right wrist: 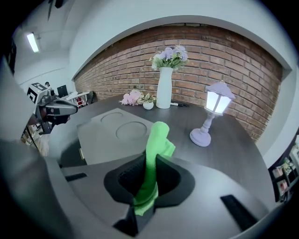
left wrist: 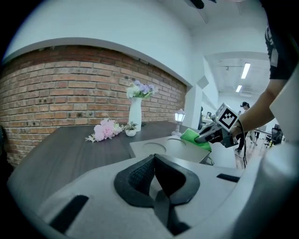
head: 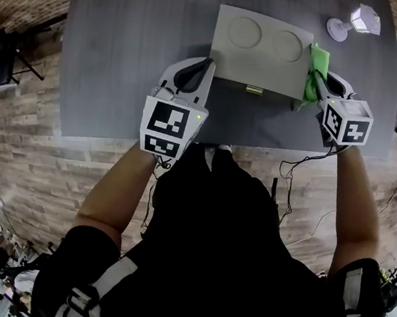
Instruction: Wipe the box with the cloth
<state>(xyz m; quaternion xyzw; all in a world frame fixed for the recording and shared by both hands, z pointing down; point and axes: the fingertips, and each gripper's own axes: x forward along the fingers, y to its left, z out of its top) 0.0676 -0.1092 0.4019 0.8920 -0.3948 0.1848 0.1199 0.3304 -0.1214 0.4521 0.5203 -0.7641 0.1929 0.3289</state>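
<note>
Box (head: pixel 262 51), grey and flat with two round hollows in its lid, sits on the dark table (head: pixel 125 52) toward the far side, its front wall with a small latch (head: pixel 254 90) facing the person. The green cloth (head: pixel 318 65) is at the box's right edge, draped over the lid's rim there and hanging partly down the side. The right gripper (head: pixel 320 81) has its jaws clamped on the cloth; in the right gripper view the cloth (right wrist: pixel 154 154) runs up between the black pads and stands out past the tips, with a short tail bunched behind them. The left gripper (head: pixel 209 63) is at the box's near left corner, its tip against or just beside the front edge; I cannot tell whether it touches. In the left gripper view its jaws are together with nothing between them, and beyond them lie the box (left wrist: pixel 159 147), the cloth (left wrist: pixel 194 137) and the right gripper (left wrist: pixel 201 139) on the far side. A white lamp (head: pixel 355 23) stands on the table beyond the box's right corner, apart from it. A white vase (right wrist: pixel 164 88) of pale flowers and a bunch of pink flowers (right wrist: pixel 131 98) stand at the table's far end by the brick wall (right wrist: pixel 224 65), well apart from the box.
</note>
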